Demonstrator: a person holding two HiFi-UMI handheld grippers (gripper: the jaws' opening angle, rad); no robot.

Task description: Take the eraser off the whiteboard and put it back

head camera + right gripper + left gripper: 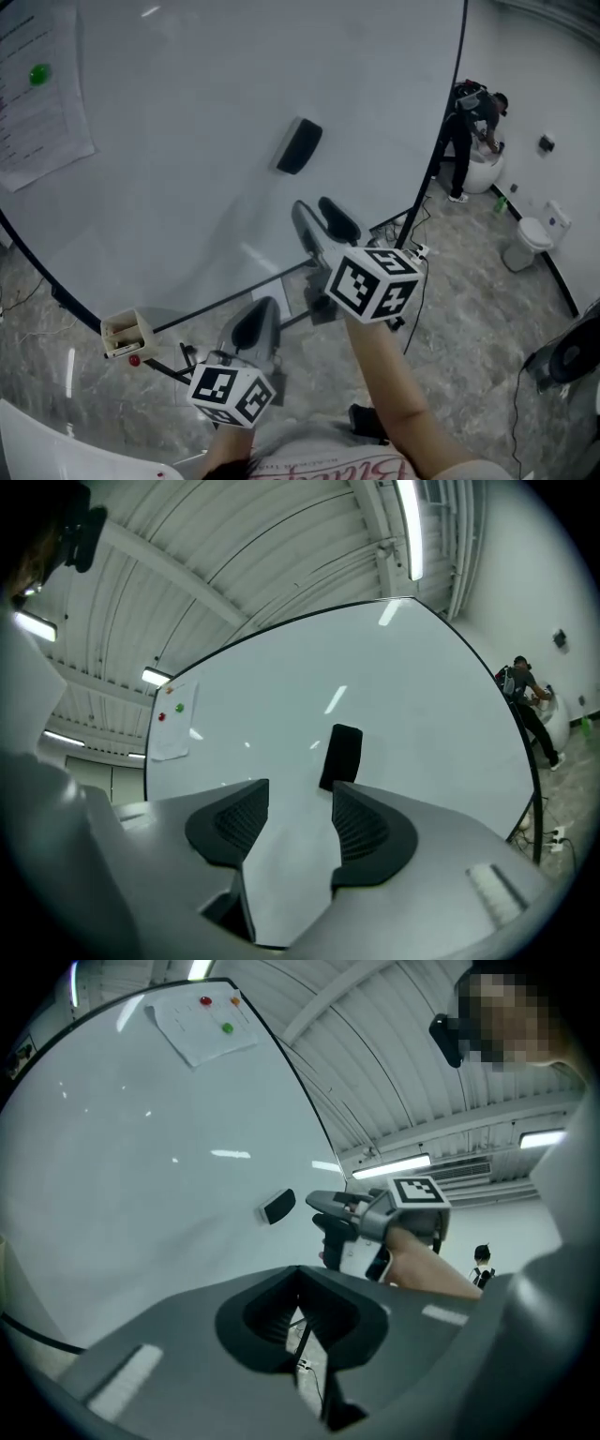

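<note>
A black eraser (pixel 298 145) sticks on the big whiteboard (pixel 187 141), near its right half. My right gripper (pixel 321 214) is raised toward the board just below the eraser and does not touch it. Seen from the right gripper view, its jaws stand apart with only bare board between them, and the eraser (pixel 343 757) shows just past the right jaw tip; the right gripper (pixel 300 794) is open. My left gripper (pixel 255 319) hangs lower and nearer me, jaw tips together, empty. The left gripper view shows the left gripper (pixel 300 1274), with the eraser (pixel 278 1207) and the right gripper (pixel 317 1213) beyond it.
A paper sheet (pixel 37 103) with a green magnet hangs at the board's upper left. A small box (pixel 125 336) sits on the board's lower frame. Cables (pixel 412 234) run on the floor by the stand. A person (pixel 473 127) bends over a white tub at far right.
</note>
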